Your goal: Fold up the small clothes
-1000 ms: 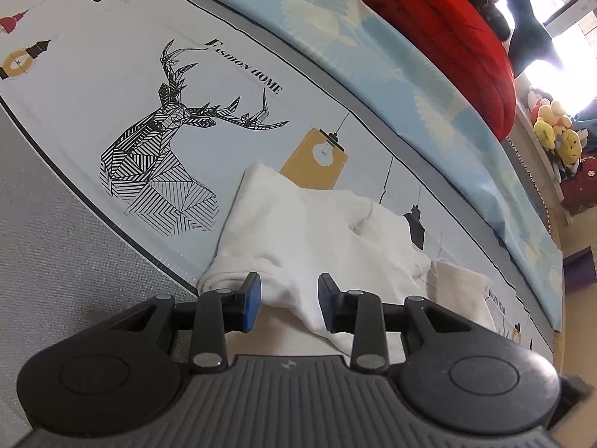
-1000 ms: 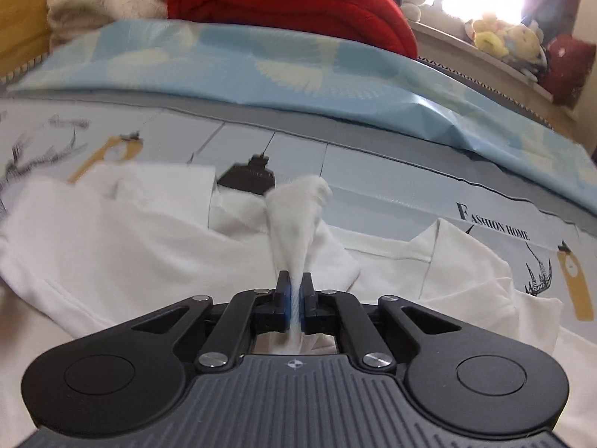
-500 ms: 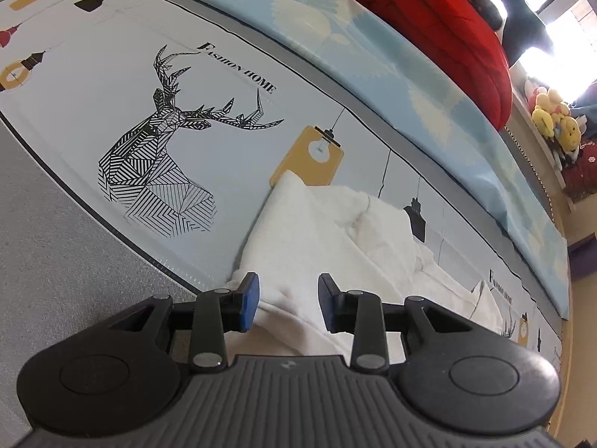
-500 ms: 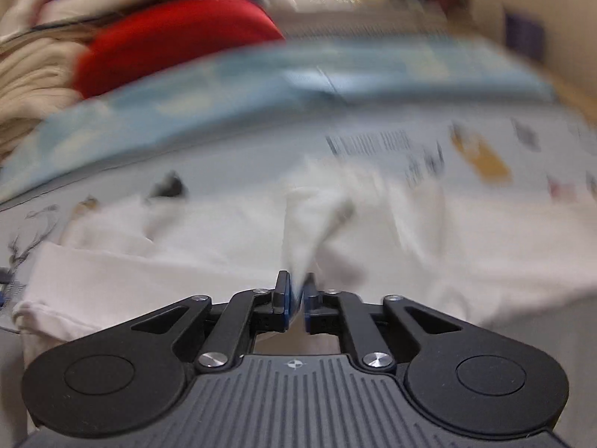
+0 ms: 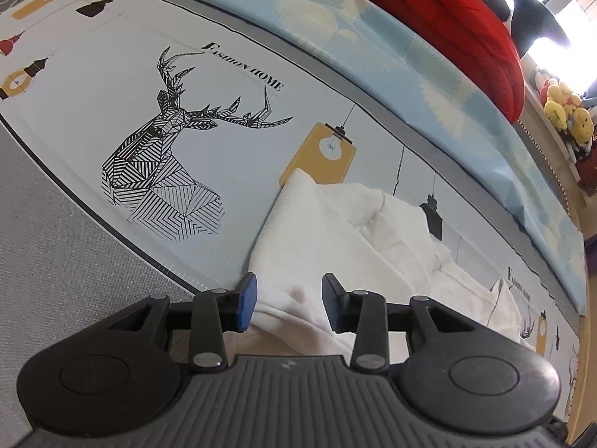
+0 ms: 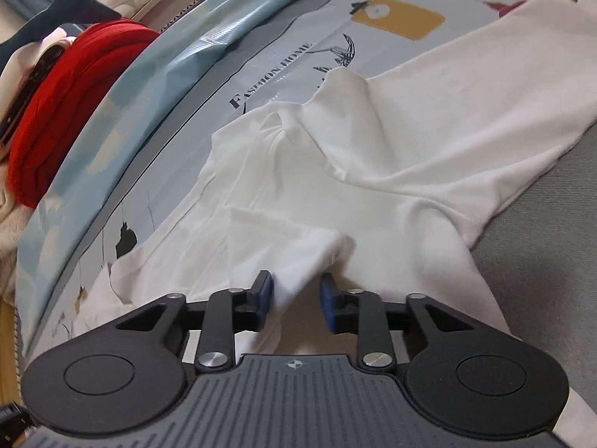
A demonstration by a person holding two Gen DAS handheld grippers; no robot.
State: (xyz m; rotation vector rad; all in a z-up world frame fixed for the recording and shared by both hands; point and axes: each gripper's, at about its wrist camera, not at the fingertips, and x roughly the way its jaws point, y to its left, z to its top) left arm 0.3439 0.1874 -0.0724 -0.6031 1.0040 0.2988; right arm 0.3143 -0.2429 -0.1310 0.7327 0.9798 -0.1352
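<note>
Step in hand: releasing a fold on the white garment (image 6: 391, 156), which lies spread and partly doubled over on the printed bed sheet (image 5: 93, 119).

Right gripper (image 6: 294, 296): jaws opening, now at a narrow-to-middling gap. A bunched flap of the white cloth sits between them and leans on the left pad; the right pad stands clear of it, so the pinch reads as let go. From the gripper the garment's broad panel runs toward 1 o'clock, and a gathered, puckered part lies near 11 o'clock.

Left gripper (image 5: 285, 304): jaws opening, about half wide. The garment's near hem (image 5: 298, 313) lies under and between the pads, but neither pad presses on it. Folded layers rise toward 1 o'clock; the deer print (image 5: 168, 156) is at 10 o'clock, clear of the cloth.

Background: light blue quilt (image 5: 373, 30) and red blanket (image 5: 447, 18) along the far edge, well apart from the work.

Judgement: one fold is just laid; the garment is far from a neat packet.

Next move calls for: the right gripper to back off without dragging the flap, then both to take fresh edges for the next fold. Risk: the cloth clings to the left pad and pulls the fold open.
</note>
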